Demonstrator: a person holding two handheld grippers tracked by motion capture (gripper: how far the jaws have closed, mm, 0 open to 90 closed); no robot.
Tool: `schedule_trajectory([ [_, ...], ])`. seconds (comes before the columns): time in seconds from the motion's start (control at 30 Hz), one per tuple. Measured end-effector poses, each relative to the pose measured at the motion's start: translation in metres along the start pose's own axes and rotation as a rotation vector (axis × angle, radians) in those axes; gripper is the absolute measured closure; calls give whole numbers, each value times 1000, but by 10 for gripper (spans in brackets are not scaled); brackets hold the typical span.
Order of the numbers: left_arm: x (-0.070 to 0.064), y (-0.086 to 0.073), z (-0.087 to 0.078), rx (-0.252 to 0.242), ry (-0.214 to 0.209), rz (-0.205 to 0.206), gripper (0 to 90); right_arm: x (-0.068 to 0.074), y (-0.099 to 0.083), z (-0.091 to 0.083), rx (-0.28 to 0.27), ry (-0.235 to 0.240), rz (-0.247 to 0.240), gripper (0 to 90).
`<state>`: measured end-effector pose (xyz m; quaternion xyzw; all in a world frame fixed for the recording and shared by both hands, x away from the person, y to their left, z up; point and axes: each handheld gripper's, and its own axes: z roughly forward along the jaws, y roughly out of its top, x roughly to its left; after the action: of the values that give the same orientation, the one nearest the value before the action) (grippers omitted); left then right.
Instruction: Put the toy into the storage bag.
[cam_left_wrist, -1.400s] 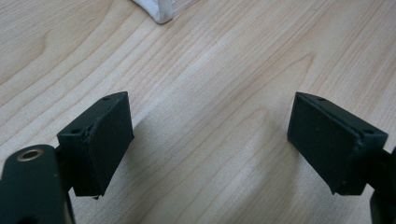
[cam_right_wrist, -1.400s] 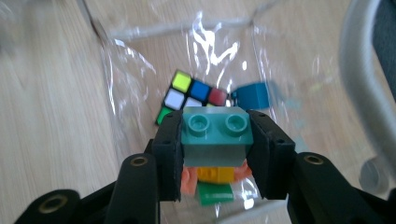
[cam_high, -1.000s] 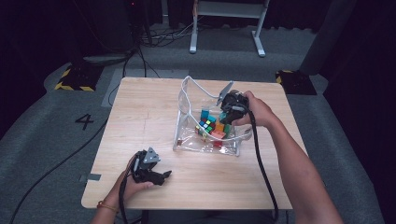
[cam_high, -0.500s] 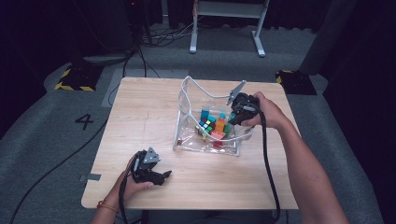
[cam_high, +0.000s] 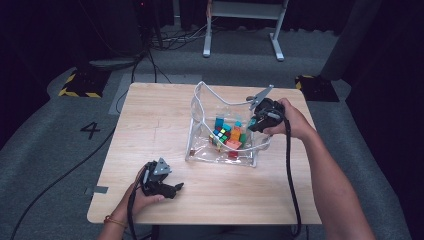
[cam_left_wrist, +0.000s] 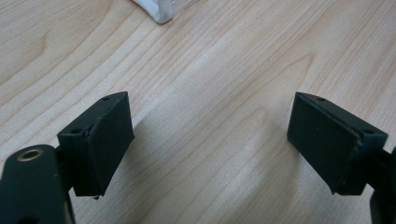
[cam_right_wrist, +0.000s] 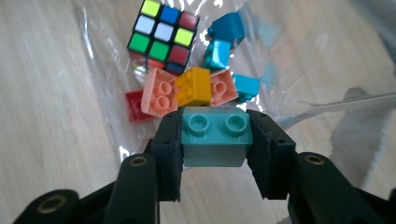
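Holding a teal two-stud brick (cam_right_wrist: 215, 135) between their jaws, the right tongs (cam_high: 260, 119) hang over the open mouth of the clear plastic bag (cam_high: 200, 102). The jaws are closed squarely on the brick's two short sides, studs facing the camera. Beyond the brick, on the bag's floor, lie a puzzle cube (cam_right_wrist: 162, 35), two salmon bricks (cam_right_wrist: 159, 97), a yellow brick (cam_right_wrist: 193, 87), a red piece (cam_right_wrist: 134, 105) and several blue-green bricks (cam_right_wrist: 227, 29).

Step in hand, as judged: dropping the brick into the bag. To do it well, bring the tongs lower inside the rim before releasing, clear of the bag's floppy near wall, and aim for the bare film on the side away from the cube so the brick does not bounce off the pile. Open the jaws fully, then lift straight out without snagging the film.

Left tongs (cam_high: 161, 184) rest on the counter (cam_high: 150, 130), well apart from the bag, jaws spread wide and empty; a bag corner (cam_left_wrist: 159, 10) lies ahead of them.
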<state>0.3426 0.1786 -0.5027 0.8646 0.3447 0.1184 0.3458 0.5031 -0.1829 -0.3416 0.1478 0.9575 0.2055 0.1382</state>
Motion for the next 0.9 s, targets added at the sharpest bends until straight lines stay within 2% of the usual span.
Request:
schedule_trajectory([
  [0.07,0,0,0,2,0,-2,145,0,-2,-3,-36,9,5,551],
  [0.13,0,0,0,0,0,0,145,0,-2,-4,-63,6,-11,535],
  [0.2,0,0,0,2,0,-2,144,2,-2,-6,-60,7,-12,534],
  [0.27,0,0,0,-2,3,4,144,2,-1,-6,-86,8,-21,543],
  [0.43,0,0,0,-3,2,2,144,5,-3,-8,-122,8,10,532],
  [0.5,0,0,0,-3,2,3,145,5,-4,-8,-145,-12,3,521],
  [0.57,0,0,0,-3,2,2,145,5,-5,-7,-178,-14,19,479],
  [0.63,0,0,0,-3,2,2,144,6,-6,-8,-178,-39,31,467],
  [0.73,0,0,0,-2,3,3,144,12,-7,-11,-191,-39,43,422],
  [0.77,0,0,0,-2,3,3,144,12,-8,-12,-196,-41,30,405],
  [0.8,0,0,0,-2,2,2,144,14,-8,-14,-194,-43,45,391],
  [0.83,0,0,0,-2,1,2,143,15,-8,-16,-205,-54,60,366],
  [0.9,0,0,0,-1,2,3,142,16,-9,-21,-229,-75,57,347],
])
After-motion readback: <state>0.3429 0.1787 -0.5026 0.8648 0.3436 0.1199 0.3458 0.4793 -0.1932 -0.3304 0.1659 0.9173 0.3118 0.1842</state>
